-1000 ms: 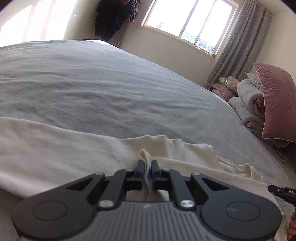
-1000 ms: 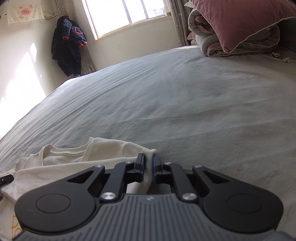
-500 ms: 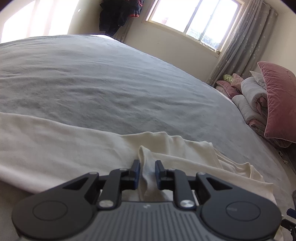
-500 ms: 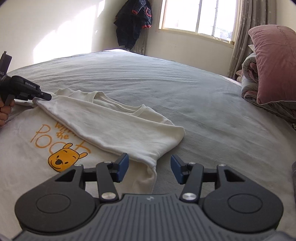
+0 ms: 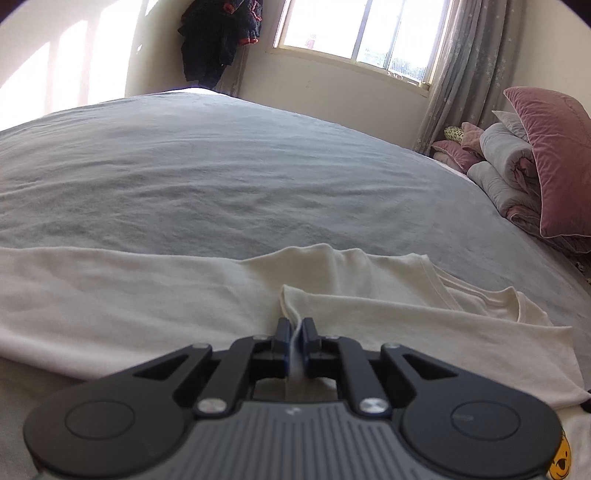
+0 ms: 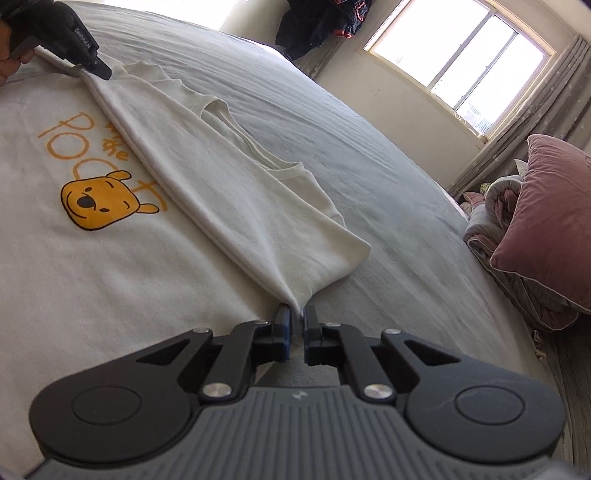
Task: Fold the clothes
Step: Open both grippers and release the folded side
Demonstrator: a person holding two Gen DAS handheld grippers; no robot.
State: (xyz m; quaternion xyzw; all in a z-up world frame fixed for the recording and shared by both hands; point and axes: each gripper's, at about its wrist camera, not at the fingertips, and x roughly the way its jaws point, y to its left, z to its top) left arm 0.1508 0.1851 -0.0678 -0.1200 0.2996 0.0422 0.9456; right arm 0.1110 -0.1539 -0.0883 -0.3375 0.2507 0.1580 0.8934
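A cream T-shirt (image 6: 110,258) lies spread on the grey bed (image 5: 221,177), its orange bear print (image 6: 99,203) and lettering facing up. On the left, the left hand-held gripper (image 5: 294,332) is pressed together on a fold of the shirt's edge, the cloth caught between its blue pads; in the right wrist view that same hand-held gripper (image 6: 92,68) shows at the far corner of the fold, a hand (image 6: 9,55) behind it. A long flap of the shirt, collar included, is turned over onto the printed front and stretched taut between the two. On the right, the right hand-held gripper (image 6: 294,319) pinches the flap's near corner. Further right, a pink pillow (image 6: 546,225) leans on rolled bedding (image 5: 502,173) under the window (image 5: 362,33).
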